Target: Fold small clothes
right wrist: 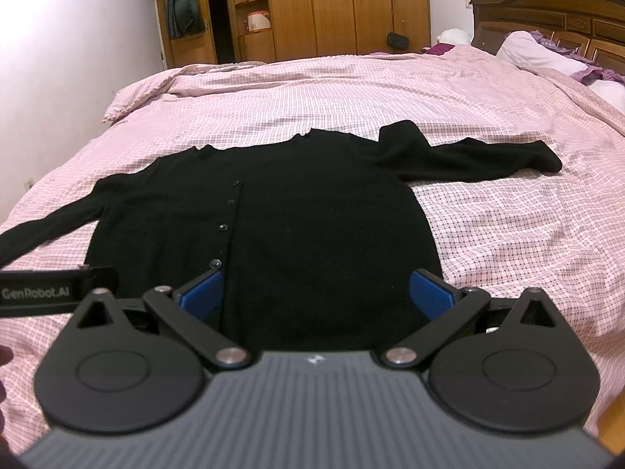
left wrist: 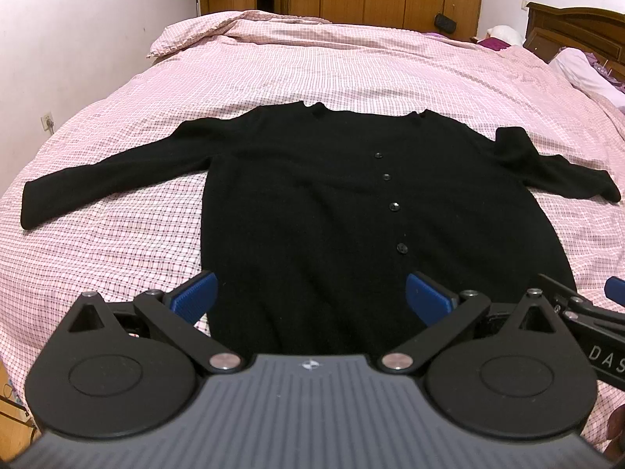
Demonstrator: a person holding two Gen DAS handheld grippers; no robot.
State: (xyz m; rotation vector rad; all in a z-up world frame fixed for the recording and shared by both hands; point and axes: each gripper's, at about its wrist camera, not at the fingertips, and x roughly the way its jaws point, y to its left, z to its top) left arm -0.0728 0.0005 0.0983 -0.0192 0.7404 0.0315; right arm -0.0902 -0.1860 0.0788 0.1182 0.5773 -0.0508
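A black buttoned cardigan [left wrist: 332, 203] lies flat on the pink checked bed, front up, both sleeves spread out to the sides; it also shows in the right wrist view [right wrist: 297, 219]. My left gripper [left wrist: 310, 295] is open and empty, hovering over the cardigan's bottom hem on its left half. My right gripper [right wrist: 316, 291] is open and empty over the hem's right half. The right sleeve [right wrist: 468, 156] is slightly bunched near the shoulder. The hem itself is hidden behind the gripper bodies.
The pink checked bedspread [left wrist: 351, 66] covers a wide bed. A wooden headboard [right wrist: 547, 19] and pillows [right wrist: 535, 52] are at the right. Wooden wardrobes [right wrist: 351, 4] stand behind the bed. The other gripper's edge shows at the right [left wrist: 578, 308].
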